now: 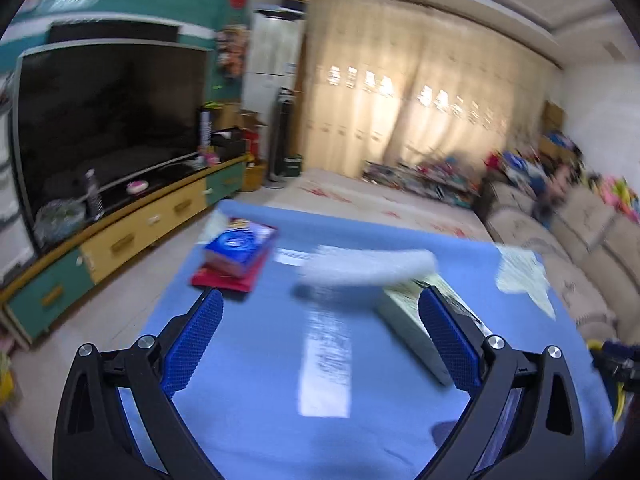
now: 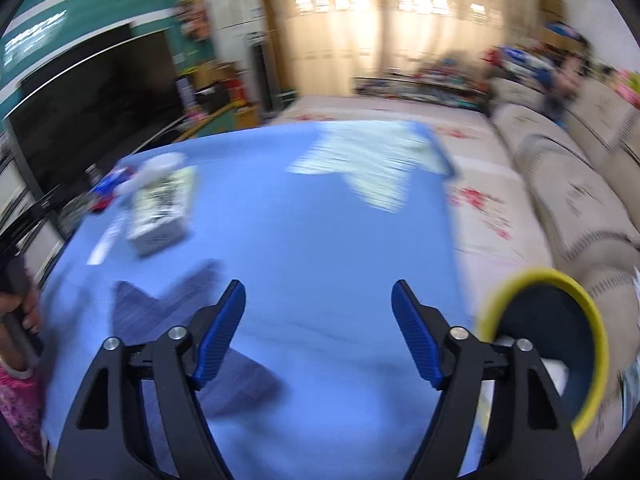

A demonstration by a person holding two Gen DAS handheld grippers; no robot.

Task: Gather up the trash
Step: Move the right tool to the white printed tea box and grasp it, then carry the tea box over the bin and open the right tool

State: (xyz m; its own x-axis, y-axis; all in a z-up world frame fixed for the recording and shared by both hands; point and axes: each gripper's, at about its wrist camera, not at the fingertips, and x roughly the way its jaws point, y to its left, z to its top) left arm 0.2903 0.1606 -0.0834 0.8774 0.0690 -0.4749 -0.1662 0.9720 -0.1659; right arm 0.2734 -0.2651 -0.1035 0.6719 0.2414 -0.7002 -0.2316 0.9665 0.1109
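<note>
table cover (image 1: 256, 420): blue cloth, matt, smooth with soft creases
gripper pads (image 1: 192, 344): blue, rough, netted texture
gripper arms (image 2: 120, 412): black plastic, slightly glossy, with shiny metal bolts
stacked books (image 1: 236, 256): paper, glossy covers
bin (image 2: 548, 344): plastic by its look, yellow rim, smooth
sofa (image 2: 560, 184): beige cloth, matt
television (image 1: 108, 120): glossy dark screen
curtains (image 1: 400, 92): thin cream cloth

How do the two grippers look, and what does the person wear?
Both the left gripper and the right gripper have black, angular linkage arms with silver bolts and blue textured pads on the jaws. The right wrist view shows a pink patterned sleeve.
</note>
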